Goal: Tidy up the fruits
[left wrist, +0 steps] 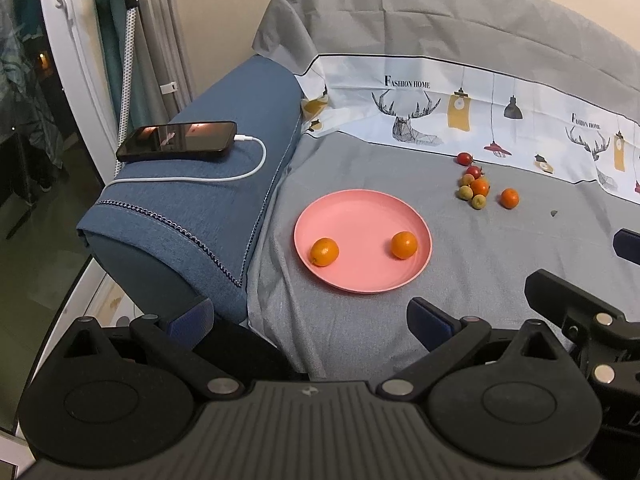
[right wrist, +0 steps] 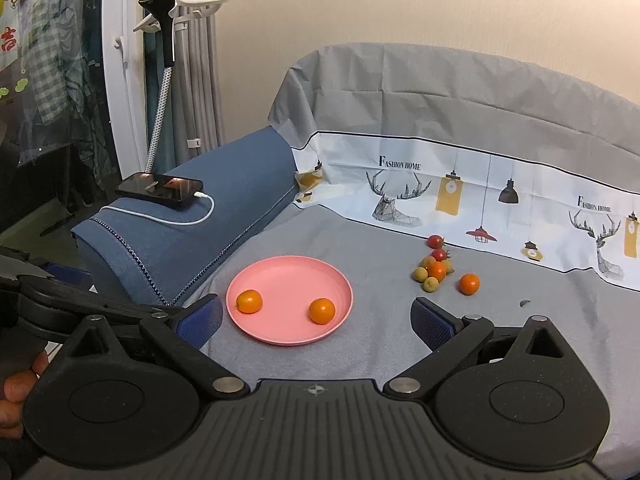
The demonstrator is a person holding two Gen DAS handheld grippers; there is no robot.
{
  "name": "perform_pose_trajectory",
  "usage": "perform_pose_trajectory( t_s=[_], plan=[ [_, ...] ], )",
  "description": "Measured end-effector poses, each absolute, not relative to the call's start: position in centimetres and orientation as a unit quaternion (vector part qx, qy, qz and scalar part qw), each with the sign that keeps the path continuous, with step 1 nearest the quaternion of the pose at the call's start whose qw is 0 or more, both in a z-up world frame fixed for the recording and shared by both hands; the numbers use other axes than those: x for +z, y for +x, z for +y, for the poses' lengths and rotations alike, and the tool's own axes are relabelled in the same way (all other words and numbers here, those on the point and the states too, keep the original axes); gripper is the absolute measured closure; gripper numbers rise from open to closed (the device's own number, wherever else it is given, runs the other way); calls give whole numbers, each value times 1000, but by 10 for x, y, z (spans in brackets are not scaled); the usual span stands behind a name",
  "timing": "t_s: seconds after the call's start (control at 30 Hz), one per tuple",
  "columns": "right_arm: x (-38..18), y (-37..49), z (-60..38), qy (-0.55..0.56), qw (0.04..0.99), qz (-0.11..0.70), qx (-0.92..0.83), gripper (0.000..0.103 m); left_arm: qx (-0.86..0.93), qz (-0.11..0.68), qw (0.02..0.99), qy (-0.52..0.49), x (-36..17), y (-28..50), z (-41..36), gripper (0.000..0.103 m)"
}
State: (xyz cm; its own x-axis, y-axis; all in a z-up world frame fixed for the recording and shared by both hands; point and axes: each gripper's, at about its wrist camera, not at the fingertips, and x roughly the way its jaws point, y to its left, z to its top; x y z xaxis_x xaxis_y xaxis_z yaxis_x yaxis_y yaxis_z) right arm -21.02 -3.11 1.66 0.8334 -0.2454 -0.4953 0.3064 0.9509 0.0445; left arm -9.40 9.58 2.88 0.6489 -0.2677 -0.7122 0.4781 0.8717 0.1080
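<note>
Both hand-held grippers, left [left wrist: 308,316] and right [right wrist: 316,316], are hovering with jaws apart, empty. Two oranges are sitting on the pink plate [right wrist: 256,276]; remaining fruit [right wrist: 436,270], clustered near the sofa's back edge, likely needs collecting next.

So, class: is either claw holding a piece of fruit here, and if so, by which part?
Nothing is held. The left claw and the right claw are both open and empty; two oranges sit on the pink plate, the rest on the grey cloth.
</note>
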Motion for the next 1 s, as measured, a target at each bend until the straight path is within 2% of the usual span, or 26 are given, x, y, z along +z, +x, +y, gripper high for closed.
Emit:
perform_pose_trajectory(
  t_s=[1.0],
  plan=[
    [-6,-194,-55,108,942,282,-149,3,-204,411,870,181,3,-71,76,0]
  ],
)
